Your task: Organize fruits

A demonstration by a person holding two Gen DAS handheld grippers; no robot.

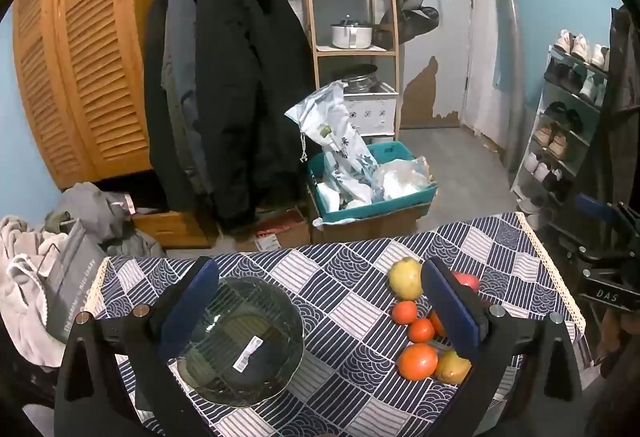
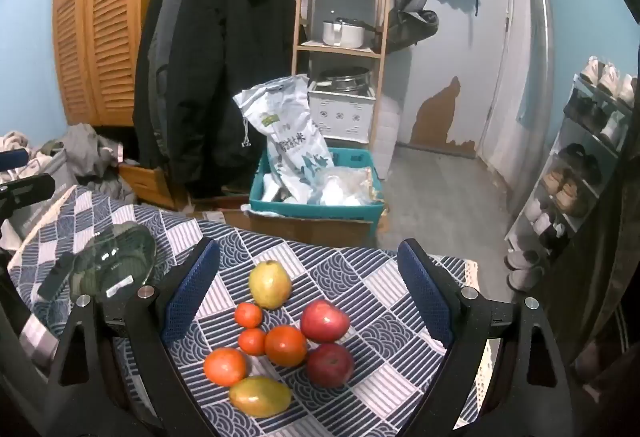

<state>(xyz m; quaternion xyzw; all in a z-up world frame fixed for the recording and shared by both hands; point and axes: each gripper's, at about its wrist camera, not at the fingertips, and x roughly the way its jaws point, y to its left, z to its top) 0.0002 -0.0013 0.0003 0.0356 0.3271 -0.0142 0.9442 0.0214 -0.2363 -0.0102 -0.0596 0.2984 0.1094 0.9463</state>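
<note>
A clear glass bowl (image 1: 240, 341) with a barcode sticker sits on the patterned tablecloth (image 1: 344, 277), between the open fingers of my left gripper (image 1: 320, 317). It also shows in the right wrist view (image 2: 116, 265) at far left. A cluster of fruit lies on the cloth: a yellow-green pear (image 2: 270, 284), two red apples (image 2: 324, 319) (image 2: 331, 364), several oranges (image 2: 285, 345), and a mango (image 2: 260, 396). My right gripper (image 2: 308, 297) is open and empty, its fingers either side of the cluster. In the left wrist view the fruit (image 1: 416, 361) lies by the right finger.
The table's far edge (image 2: 280, 233) drops to the floor. Beyond it stand a teal crate (image 2: 316, 209) with bags, hanging coats (image 2: 216, 57), a wooden shelf (image 2: 340, 49) and a shoe rack (image 2: 580, 173). Clothes are piled at left (image 1: 40, 257).
</note>
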